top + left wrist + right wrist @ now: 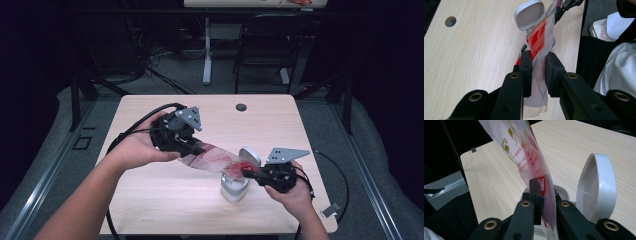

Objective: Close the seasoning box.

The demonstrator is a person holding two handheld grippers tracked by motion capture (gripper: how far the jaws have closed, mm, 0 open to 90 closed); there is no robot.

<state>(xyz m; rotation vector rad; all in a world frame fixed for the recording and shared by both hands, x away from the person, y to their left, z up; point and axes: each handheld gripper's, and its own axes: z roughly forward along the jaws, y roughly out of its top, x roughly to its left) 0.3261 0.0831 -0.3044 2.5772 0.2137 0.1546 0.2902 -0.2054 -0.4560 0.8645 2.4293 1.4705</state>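
Left tongs (197, 148) grip one end of a clear plastic bag (216, 160); right tongs (246, 173) grip the opposite end. The bag is held stretched between the two, above the bench (150, 200), with its right end directly over a white bin (234, 187).

In the left gripper view, the left tongs (539, 72) are clamped on the bag (539, 42), with the film pinched and bunched between the two pads. In the right gripper view, the right tongs (544, 195) are closed on the bag (529, 155), with the film pressed flat between the jaws.

Bag markings: a solid red panel runs along one side. The clear part carries a gold emblem near the top and several lines of small red print below it; the print is too small to read. A red patch with white characters sits just beside the right pads, also unreadable.

The bin stands on the bench near the right front, with its hinged lid (599, 187) raised upright. The lid (249, 156) shows just behind the bag in the high view. No label is legible on bin or lid.

A round cable hole (241, 107) lies at the far edge of the bench.
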